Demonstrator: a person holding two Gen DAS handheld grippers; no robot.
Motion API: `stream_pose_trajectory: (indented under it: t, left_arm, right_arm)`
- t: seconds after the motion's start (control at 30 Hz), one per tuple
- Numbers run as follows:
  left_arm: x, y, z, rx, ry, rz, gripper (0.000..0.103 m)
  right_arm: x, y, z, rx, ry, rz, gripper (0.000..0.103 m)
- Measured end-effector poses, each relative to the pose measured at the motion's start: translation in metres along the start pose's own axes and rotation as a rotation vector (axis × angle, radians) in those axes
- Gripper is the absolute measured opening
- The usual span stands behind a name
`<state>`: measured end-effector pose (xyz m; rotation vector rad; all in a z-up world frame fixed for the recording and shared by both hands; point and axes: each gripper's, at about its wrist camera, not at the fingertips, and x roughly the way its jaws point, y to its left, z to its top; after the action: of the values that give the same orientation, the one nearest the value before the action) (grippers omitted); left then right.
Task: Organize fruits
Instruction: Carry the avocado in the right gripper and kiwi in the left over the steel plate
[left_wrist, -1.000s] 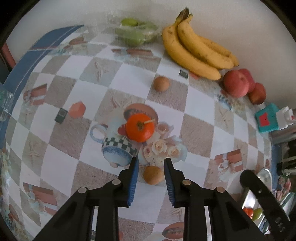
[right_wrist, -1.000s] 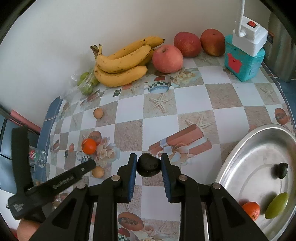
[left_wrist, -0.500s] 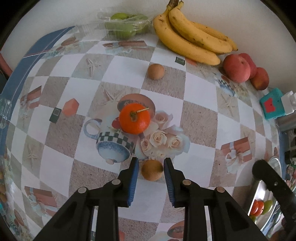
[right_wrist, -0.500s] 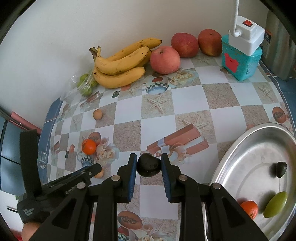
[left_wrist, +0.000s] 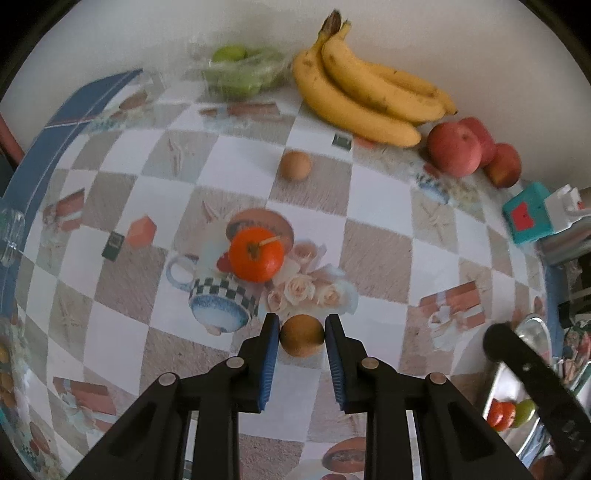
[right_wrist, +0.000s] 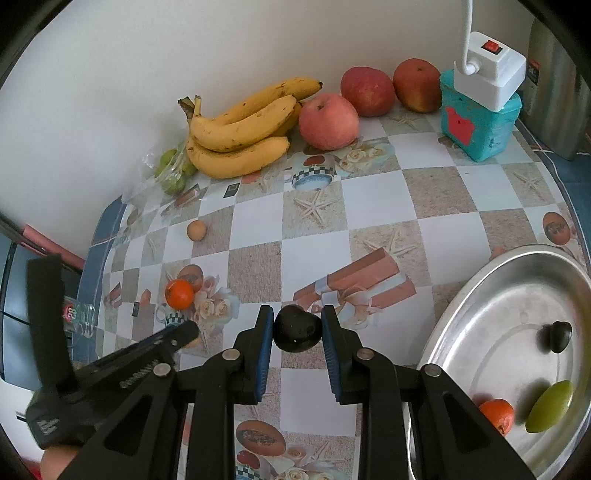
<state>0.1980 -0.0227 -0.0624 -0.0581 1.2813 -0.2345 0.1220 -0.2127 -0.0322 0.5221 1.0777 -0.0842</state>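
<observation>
The small tan-brown round fruit (left_wrist: 302, 340) sat on the checked tablecloth (left_wrist: 236, 155), pinched between the blue pads of the left gripper (left_wrist: 301, 345), whose jaws had just finished closing onto it; both pads touched its sides, so it looked gripped low on the cloth and ready to lift. The right gripper (right_wrist: 297, 330) was likewise clamped on a dark, nearly black fruit (right_wrist: 296, 328), apparently held clear of the table while it waited, probably so both could go to the steel tray (right_wrist: 480, 295) in turn. That tray lay at the table's right end and already carried a small orange (right_wrist: 496, 415), a green fruit (right_wrist: 549, 406) and another dark fruit (right_wrist: 557, 336), with most of its floor bare, so there was room to set more down. Just beyond the left gripper stood a tangerine (left_wrist: 256, 254), near enough to be nudged on a careless lift. A second tan fruit (left_wrist: 294, 166) lay further back. Bananas (left_wrist: 365, 96), red apples (left_wrist: 456, 153) and bagged green fruit (left_wrist: 240, 72) lined the wall, well apart. The middle of the cloth between grippers and tray was open, though the blue table edge (right_wrist: 107, 229) ran close on the left.
</observation>
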Motion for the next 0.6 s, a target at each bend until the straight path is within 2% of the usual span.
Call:
stream_pose_trajectory:
  t: [0.23, 0.4, 0.6]
  left_arm:
    - [-0.035, -0.016, 0.005, 0.023, -0.078, -0.034, 0.027]
    - [-0.051, -0.039, 0.001, 0.07, -0.118, -0.046, 0.027]
    - [-0.057, -0.079, -0.011, 0.158, -0.12, -0.074, 0.027]
  right_arm:
    - [-0.013, -0.023, 0.004, 0.067, -0.018, -0.002, 0.027]
    - [-0.028, -0.057, 0.006, 0.151, -0.037, -0.051, 0.027]
    - [-0.046, -0.103, 0.001, 0.261, -0.057, -0.099, 0.027]
